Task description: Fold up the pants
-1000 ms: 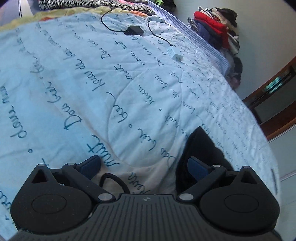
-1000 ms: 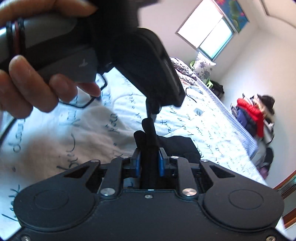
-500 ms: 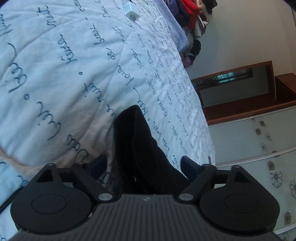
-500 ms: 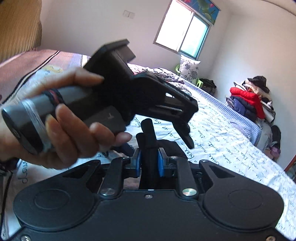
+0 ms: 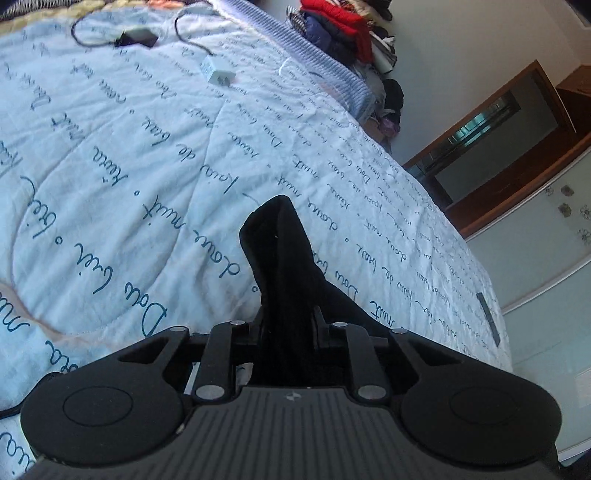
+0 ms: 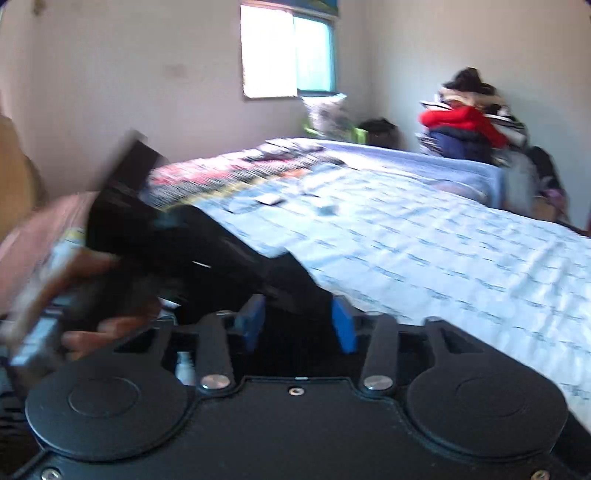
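Observation:
The black pants hang as a bunched fold over the light blue quilt. My left gripper is shut on the pants, with cloth sticking up past the fingers. In the right wrist view my right gripper is open, its blue pads apart, with black cloth lying between and just beyond them. The left gripper body and the hand that holds it fill the left of that blurred view.
A black charger with cable and a white adapter lie on the far part of the bed. A pile of clothes stands past the bed's edge. A wooden cabinet and a white wardrobe stand at the right.
My left gripper has closed on the pants and lifted the fold. My right gripper has opened and let go of the cloth it held.

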The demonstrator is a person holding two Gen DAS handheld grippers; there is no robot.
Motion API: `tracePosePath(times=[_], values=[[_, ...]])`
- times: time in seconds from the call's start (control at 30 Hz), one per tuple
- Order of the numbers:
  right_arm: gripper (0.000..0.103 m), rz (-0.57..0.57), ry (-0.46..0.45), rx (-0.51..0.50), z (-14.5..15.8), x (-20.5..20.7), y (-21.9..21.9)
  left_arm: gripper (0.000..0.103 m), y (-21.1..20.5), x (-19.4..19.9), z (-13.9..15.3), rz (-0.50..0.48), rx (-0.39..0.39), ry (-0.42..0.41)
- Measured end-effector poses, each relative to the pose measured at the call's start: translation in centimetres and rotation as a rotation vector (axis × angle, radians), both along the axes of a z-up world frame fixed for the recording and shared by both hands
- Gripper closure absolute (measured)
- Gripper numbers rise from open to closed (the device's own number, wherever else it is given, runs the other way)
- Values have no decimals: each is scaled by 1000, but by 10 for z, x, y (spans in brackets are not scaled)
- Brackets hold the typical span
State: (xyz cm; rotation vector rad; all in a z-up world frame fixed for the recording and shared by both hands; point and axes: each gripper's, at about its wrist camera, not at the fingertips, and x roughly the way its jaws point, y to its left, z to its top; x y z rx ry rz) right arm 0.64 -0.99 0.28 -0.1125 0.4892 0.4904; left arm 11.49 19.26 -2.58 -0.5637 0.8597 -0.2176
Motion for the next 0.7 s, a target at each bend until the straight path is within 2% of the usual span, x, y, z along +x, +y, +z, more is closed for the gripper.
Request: tracePosePath(times=[0.13,0.23,0.3,0.47,0.57,0.7], values=[[72,-6,51,66,-13,6,-1,83,-26,-24,26,-8,72,-69],[72,8,30,126,-9,-2,-12,83,-45,-36,39,-29,70,-78],[73,-4,-4,114,-2,-9,-20,83,-63,-44,46,-23,89,-88],[74,-52,-54,154,14,-36,-65,83,-114,-74,70,-68,128,-154],[79,-101,-75,197,22,-61,-100,83,-149,-90,81,-130,124,-175],[79,-195,-94,249,24,-90,-149,83,-202,-105,90,-227,133,-194]])
